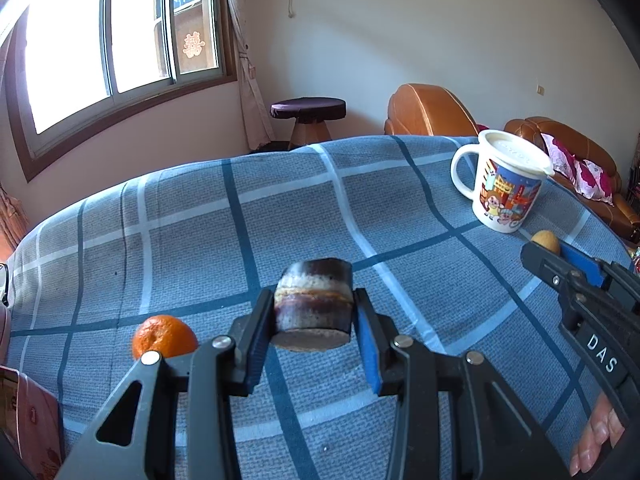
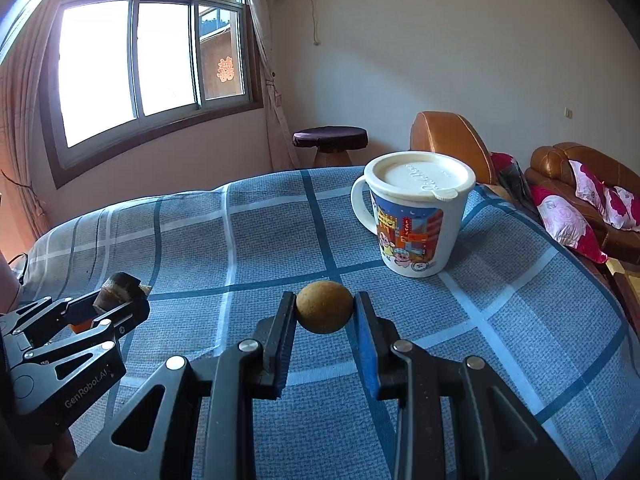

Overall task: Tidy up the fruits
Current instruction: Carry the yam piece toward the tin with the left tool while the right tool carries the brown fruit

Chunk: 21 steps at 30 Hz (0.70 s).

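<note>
A: Left wrist view: left gripper (image 1: 314, 322) clamps the dark, banded sugarcane chunk (image 1: 313, 304) above the blue plaid cloth (image 1: 192, 248).

B: Right gripper (image 2: 325, 314) pinches the small round tan fruit (image 2: 324, 306); a slack grip could let it roll away.

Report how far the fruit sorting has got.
Done: nothing visibly sorted. In hand: left gripper clamps a sugarcane piece; right gripper clamps a small round brown fruit. Left: the tangerine lies loose on the plaid cloth; the mug is lidded.
</note>
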Motion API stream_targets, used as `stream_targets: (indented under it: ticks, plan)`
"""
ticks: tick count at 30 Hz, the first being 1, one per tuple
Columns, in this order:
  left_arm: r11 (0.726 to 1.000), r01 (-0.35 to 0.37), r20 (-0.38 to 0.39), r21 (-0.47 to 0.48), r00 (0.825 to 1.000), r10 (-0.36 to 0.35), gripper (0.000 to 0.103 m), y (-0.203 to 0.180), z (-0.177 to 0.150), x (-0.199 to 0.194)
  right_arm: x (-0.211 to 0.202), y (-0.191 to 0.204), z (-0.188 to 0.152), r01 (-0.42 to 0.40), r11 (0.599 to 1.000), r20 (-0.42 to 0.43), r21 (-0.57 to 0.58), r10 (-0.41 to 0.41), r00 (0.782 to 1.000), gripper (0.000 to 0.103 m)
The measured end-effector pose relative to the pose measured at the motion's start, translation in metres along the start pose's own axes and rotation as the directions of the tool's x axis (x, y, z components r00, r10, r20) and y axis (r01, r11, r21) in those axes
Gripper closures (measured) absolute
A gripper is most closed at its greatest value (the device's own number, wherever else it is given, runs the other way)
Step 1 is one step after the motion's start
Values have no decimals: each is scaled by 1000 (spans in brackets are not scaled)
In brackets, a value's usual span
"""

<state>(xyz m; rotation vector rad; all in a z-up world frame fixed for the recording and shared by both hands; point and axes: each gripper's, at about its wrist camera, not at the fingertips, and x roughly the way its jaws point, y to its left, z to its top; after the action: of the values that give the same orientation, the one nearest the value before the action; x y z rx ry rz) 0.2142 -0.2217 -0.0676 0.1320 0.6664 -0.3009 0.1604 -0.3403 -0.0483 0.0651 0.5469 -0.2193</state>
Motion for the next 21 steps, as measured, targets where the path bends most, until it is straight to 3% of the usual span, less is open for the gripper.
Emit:
stream_targets:
  ticks: [21]
  plan:
    - [999, -43, 47, 7, 998, 43, 63, 11, -32, -44, -34, 28, -18, -62, 994, 57, -88, 67, 996, 72]
